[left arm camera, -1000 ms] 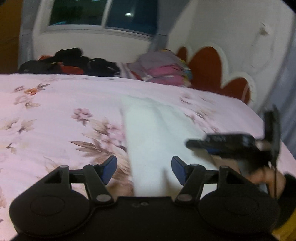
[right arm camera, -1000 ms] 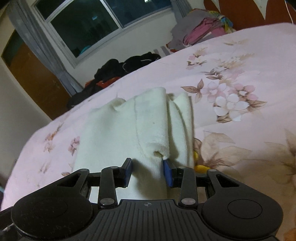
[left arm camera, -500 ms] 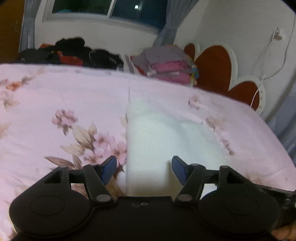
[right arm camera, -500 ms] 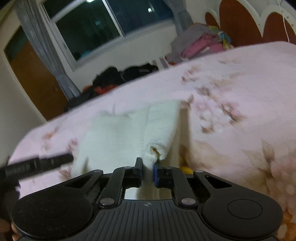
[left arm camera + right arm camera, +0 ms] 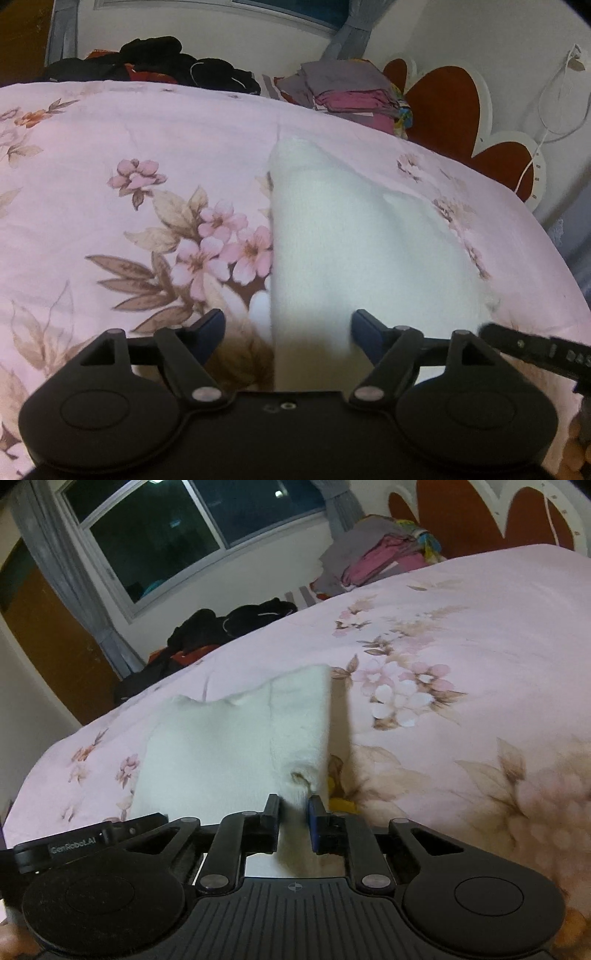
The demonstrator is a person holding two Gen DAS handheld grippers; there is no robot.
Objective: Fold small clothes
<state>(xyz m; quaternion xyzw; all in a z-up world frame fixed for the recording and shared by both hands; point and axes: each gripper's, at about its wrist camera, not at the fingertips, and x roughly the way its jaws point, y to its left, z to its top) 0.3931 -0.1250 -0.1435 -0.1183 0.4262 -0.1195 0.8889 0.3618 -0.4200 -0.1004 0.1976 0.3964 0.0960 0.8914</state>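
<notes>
White garment on pink floral bedspread beneath dark window

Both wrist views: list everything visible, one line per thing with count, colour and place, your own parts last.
white garment: one, cream white, lying on the bed, near edge between the right gripper's pads
bedspread: one, pink with flower print, covering the bed
dark clothes pile: one heap, black with some red, far edge of the bed under the window
folded clothes stack: one, grey, pink and multicoloured, far corner by the headboard
headboard: one, red-brown with white scalloped trim, right of the bed
window: one, dark panes, far wall
curtain: grey, beside the window
white cable: one, hanging on the wall
left gripper: black, blue pads, jaws opening over the garment
right gripper: black, pinching the garment's edge
</notes>
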